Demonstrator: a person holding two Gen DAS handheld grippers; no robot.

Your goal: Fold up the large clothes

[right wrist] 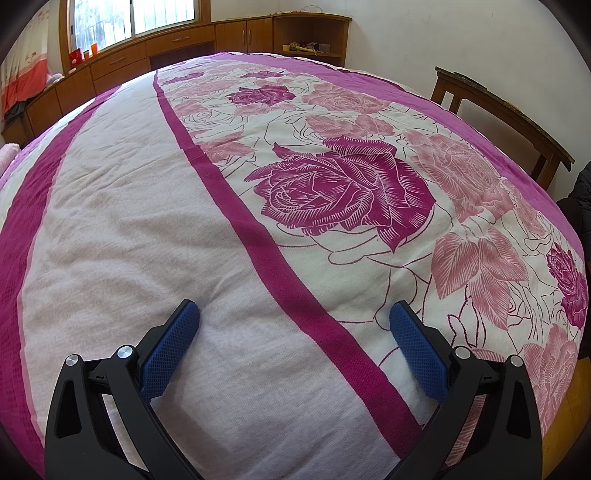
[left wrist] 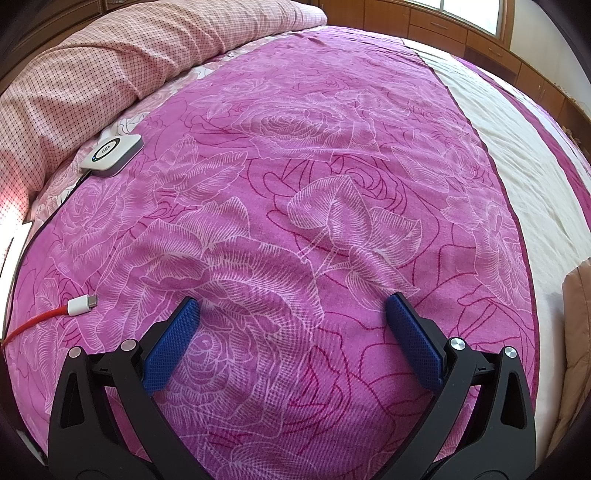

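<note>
While both hover | left tongs [left wrist: 291,308] spread, rose-print bedsheet [left wrist: 295,166] | right tongs [right wrist: 293,312] spread, creased cloth

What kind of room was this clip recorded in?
Most likely a home bedroom. A bed with a rose-print cover fills both views, a checked pink pillow lies at one end, and wooden cabinets run beneath a window.

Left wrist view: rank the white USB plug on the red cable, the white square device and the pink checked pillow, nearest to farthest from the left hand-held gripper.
1. White USB plug on the red cable: lower left, just beyond the left hand-held gripper.
2. White square device: farther up the left side, on the bed.
3. Pink checked pillow: upper left, at the bed's far end.
</note>
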